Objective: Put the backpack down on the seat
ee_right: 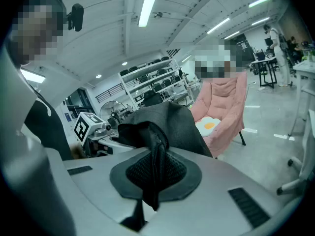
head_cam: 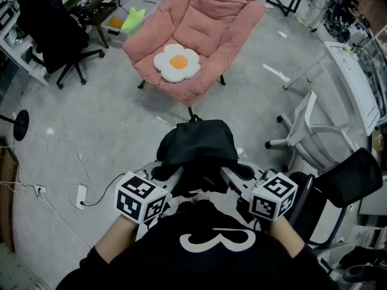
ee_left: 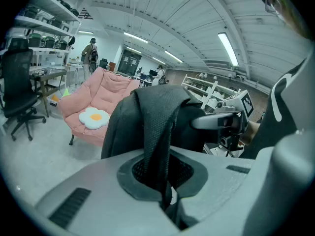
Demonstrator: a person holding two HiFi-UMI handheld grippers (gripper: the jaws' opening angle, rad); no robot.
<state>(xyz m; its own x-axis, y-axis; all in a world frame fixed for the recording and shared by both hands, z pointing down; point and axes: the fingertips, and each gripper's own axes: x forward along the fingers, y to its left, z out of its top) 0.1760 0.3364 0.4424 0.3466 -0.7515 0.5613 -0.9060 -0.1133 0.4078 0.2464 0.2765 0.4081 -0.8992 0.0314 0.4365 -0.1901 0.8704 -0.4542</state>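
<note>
Head view: I see backpack (head_cam: 196,144) hung between left claw (head_cam: 172,177) and right claw (head_cam: 233,177), well short of pink chair (head_cam: 205,23); claw tips hidden under fabric.
Left gripper view: jaws pinched tight on mesh strap (ee_left: 156,132); bag blocks part of chair.
Right gripper view: jaws clamped on second strap (ee_right: 155,166); strap end lost in gap.

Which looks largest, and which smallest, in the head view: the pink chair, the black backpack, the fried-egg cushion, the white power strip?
1. pink chair
2. black backpack, though it is nearer the camera, so it looks bigger than it is
3. fried-egg cushion
4. white power strip, clearly smallest
</note>
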